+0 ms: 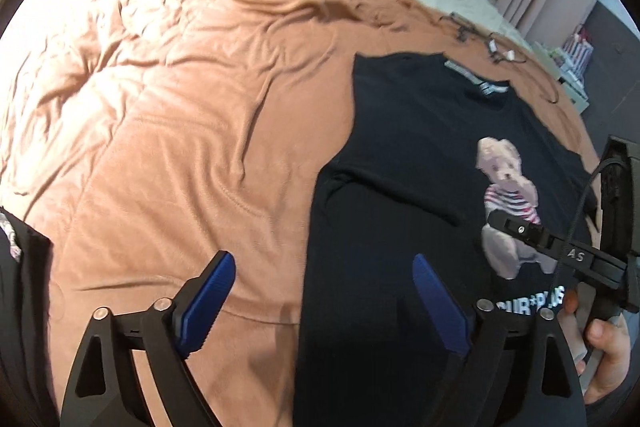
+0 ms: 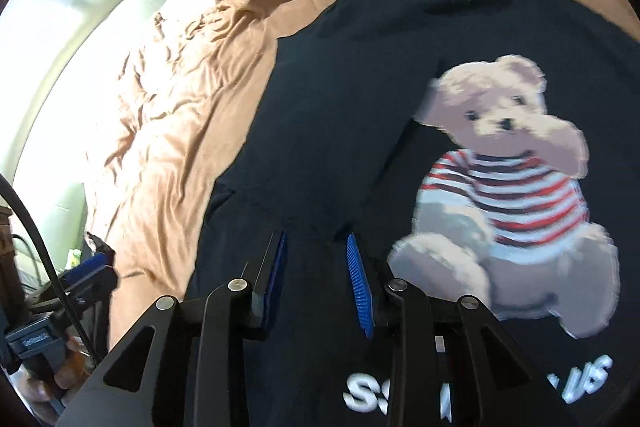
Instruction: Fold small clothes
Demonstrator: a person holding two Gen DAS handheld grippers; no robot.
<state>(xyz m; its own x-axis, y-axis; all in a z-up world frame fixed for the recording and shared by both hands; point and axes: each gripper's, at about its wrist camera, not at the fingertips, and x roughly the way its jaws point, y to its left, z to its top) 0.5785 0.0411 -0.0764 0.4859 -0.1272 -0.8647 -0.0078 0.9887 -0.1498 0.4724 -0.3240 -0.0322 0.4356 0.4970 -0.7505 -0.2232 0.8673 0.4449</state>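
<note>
Black T-shirt (image 2: 320, 131) with bear print spread flat on the bed's tan blanket (image 1: 180, 147) — one sleeve folded inward. Left hand-held gripper (image 1: 324, 291) gaping wide; right hand-held gripper (image 2: 318, 267) parted narrowly, empty, above the shirt.

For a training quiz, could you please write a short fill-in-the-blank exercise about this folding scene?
1. The black T-shirt is printed with a ____.
2. It lies on a ____-coloured blanket.
3. The left claw has its fingers ____, holding nothing.
4. The bear's top has red and white ____.

Missing words: teddy bear; peach; open; stripes
</note>
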